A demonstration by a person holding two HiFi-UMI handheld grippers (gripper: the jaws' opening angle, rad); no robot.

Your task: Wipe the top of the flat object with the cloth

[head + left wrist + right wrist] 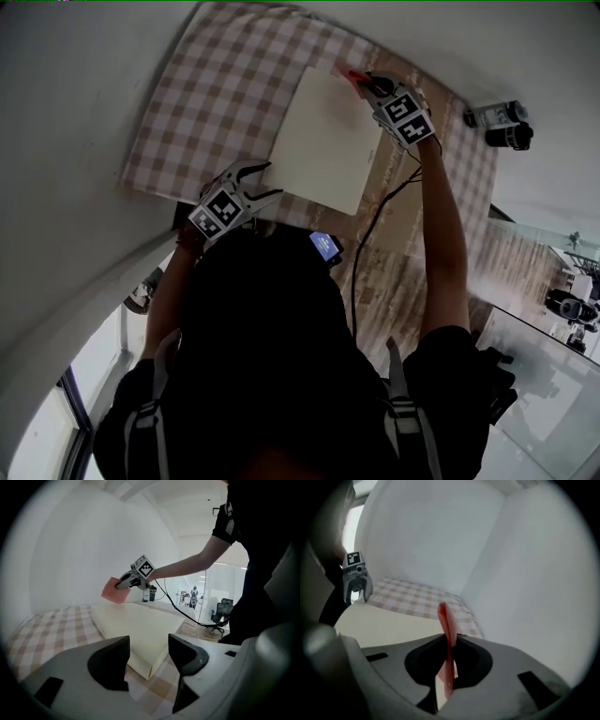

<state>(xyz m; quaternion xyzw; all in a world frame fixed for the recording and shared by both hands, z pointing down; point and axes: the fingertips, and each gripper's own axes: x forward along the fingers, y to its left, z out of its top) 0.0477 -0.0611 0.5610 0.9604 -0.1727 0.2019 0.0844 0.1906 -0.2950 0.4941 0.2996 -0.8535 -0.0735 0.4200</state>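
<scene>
While the head view shows the flat object (323, 141) on a checked tablecloth (216, 94), the right gripper (367, 82) sits at its far edge. Left gripper view: the left gripper (147, 654) has its jaws apart, holding nothing, by the near corner. Right gripper view: the jaws clamp the red cloth (447, 634).

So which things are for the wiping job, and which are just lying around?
For the job:
- red cloth, shut in the right gripper
- cream flat board
- left gripper, open near the board's corner

Just lying about:
- checked tablecloth
- two small containers, off to the side
</scene>
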